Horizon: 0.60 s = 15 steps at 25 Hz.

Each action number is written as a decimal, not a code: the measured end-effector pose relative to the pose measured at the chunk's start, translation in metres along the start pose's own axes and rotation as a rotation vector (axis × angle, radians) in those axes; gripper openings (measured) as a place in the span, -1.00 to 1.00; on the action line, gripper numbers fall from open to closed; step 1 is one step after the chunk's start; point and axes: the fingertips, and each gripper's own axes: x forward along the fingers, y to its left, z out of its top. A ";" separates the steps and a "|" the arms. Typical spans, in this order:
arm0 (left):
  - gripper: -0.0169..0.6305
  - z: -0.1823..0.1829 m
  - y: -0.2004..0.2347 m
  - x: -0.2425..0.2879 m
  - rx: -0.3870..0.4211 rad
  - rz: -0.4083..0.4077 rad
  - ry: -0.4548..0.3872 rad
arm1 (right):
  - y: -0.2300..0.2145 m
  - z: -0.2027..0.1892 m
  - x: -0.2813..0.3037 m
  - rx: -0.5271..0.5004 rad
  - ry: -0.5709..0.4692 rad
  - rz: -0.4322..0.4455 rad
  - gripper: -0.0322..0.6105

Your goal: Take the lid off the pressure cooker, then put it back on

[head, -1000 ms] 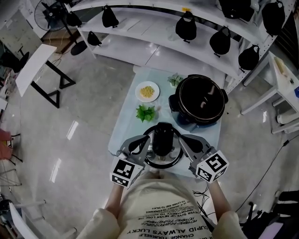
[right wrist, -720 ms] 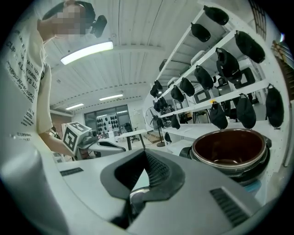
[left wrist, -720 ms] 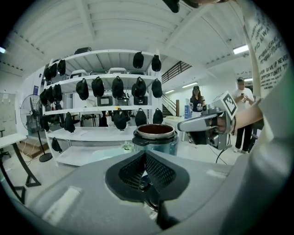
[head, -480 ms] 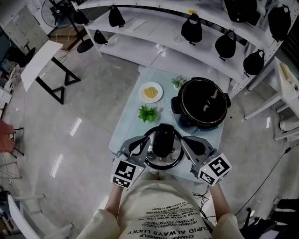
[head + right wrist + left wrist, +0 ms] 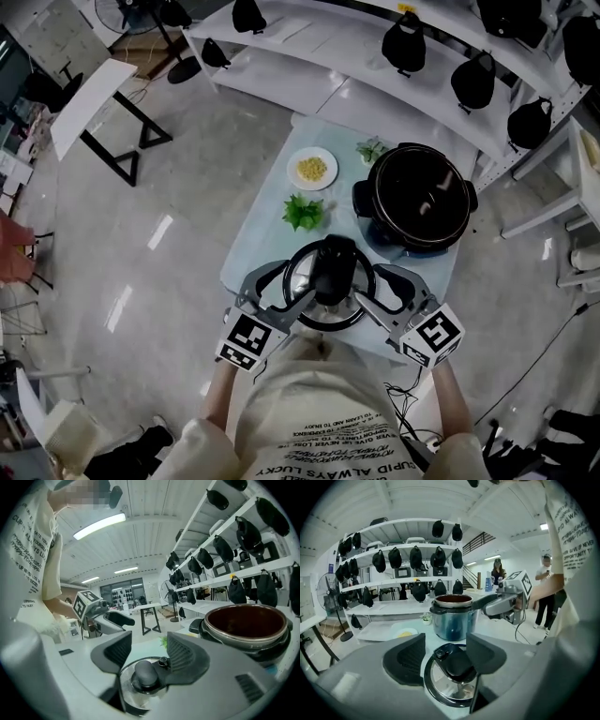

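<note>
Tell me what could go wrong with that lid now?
Both the left gripper and right gripper have just been opening around the lid, not gripping it. It sits near the front edge of the table, so a bump might knock it off. Regrasping off-centre could tilt it against the pot.

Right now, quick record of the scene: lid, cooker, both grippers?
lid: flat on table, near edge, off the cooker
cooker: open, farther back, right of lid
left gripper: open, jaws just opened, lid between them, unpinched
right gripper: open, jaws just opened, lid between them, unpinched
also: plate, greens
</note>
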 end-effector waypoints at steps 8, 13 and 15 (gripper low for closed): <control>-0.06 -0.027 -0.013 0.013 0.133 -0.090 0.122 | 0.008 -0.032 0.011 -0.048 0.115 0.074 0.00; -0.05 -0.048 -0.023 0.024 0.219 -0.189 0.189 | 0.014 -0.059 0.019 -0.047 0.193 0.098 0.01; -0.05 -0.058 -0.025 0.030 0.238 -0.230 0.208 | 0.014 -0.070 0.025 -0.043 0.224 0.103 0.01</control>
